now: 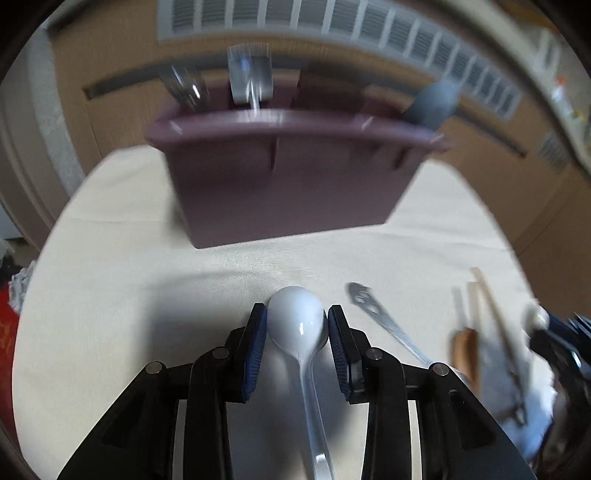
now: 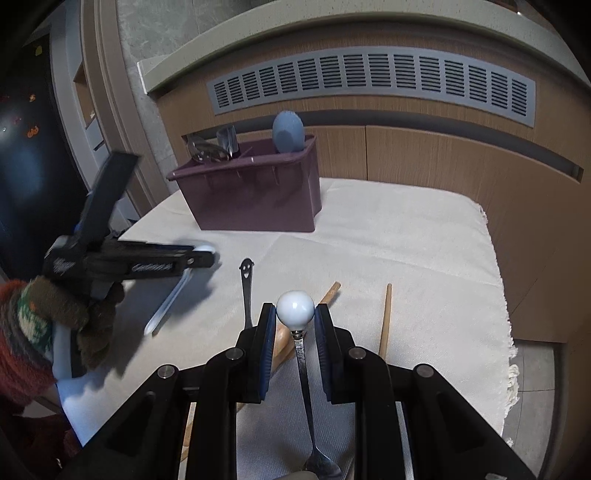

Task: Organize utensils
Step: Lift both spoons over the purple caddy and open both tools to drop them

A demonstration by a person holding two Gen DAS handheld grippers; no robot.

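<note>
Caddy (image 1: 288, 177) contents blurred — spoon (image 1: 297, 325) handle cropped.

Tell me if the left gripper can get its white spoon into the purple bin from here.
Probably yes. The left gripper holds the white spoon by its bowl, and only bare cloth lies between it and the purple bin. It must lift over the rim.

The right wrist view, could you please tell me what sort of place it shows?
Probably a home kitchen: a cloth-covered table with a purple utensil caddy, wooden cabinet fronts and a countertop edge behind.
</note>
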